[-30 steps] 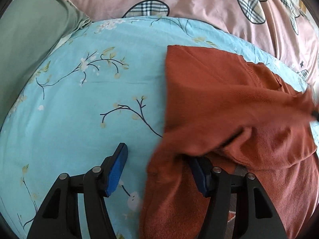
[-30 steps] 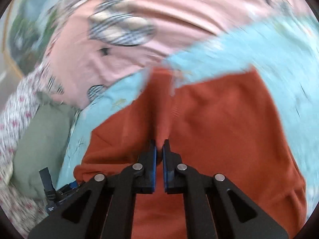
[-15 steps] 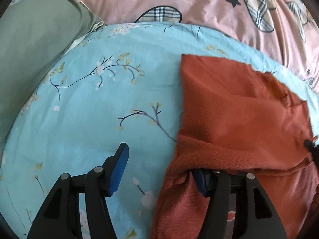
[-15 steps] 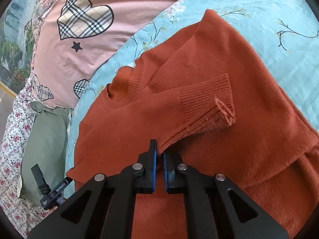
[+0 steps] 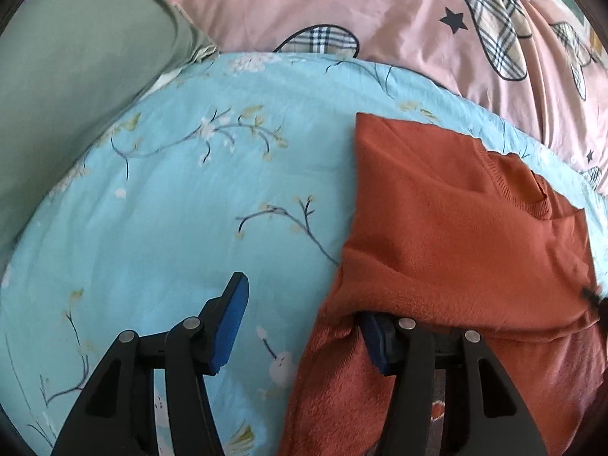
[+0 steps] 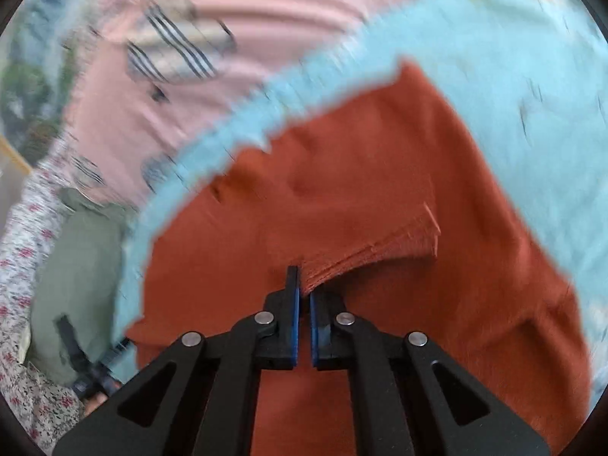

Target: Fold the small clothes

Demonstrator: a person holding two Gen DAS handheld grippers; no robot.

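Left wrist view shows the rust-orange sweater [image 5: 456,235] lying on the pale blue floral bedsheet [image 5: 182,197], on the right side of the scene, with a green pillow [image 5: 76,87] at far left and a pink quilt with plaid hearts [image 5: 380,11] beyond. The left tool [image 5: 304,323] stands wide open; its left finger sits over bare sheet, while its right finger is tucked under a folded layer of the sweater's near left edge, gripping nothing. In the right wrist view, blurred by motion, the right tool [image 6: 304,296] has its pads nearly together, pinching the near end of the ribbed sleeve cuff [image 6: 380,247], which lies across the sweater's body [image 6: 380,159]. Judging from this, the step in hand is folding the sleeve inward over the torso. The next move likely calls for the right tool to lay the cuff flat and let go, and for the left tool to close on the side edge before folding it toward the middle; pulling too hard could drag the knit out of line. No brand, label or readable writing shows in either view.
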